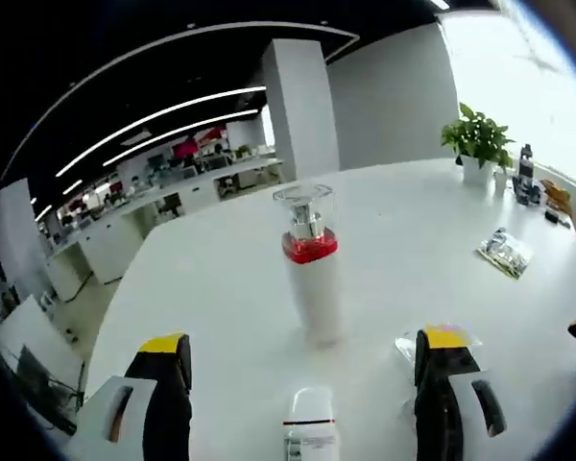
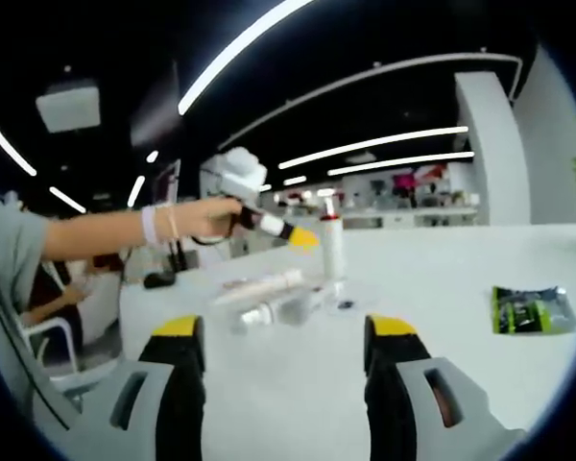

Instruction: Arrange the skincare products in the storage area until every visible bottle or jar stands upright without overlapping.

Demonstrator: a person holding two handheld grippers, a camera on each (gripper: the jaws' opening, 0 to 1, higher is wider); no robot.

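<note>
A tall white bottle (image 1: 313,279) with a red collar and a clear cap stands upright on the white table (image 1: 221,279). My left gripper (image 1: 304,340) is open, its yellow-tipped jaws wide on either side just short of the bottle's base. A white tube (image 1: 310,434) lies on the table below, between those jaws. A small clear item (image 1: 406,346) lies by the right jaw. In the right gripper view the same bottle (image 2: 332,245) stands behind several lying white products (image 2: 269,298). My right gripper (image 2: 284,328) is open and holds nothing, well short of them.
A person's hand (image 2: 211,216) holds the left gripper (image 2: 269,227) beside the bottle. A green packet (image 2: 533,309) lies to the right on the table, and a packet (image 1: 504,252) and a potted plant (image 1: 477,144) stand farther back. Office desks lie beyond the table's far edge.
</note>
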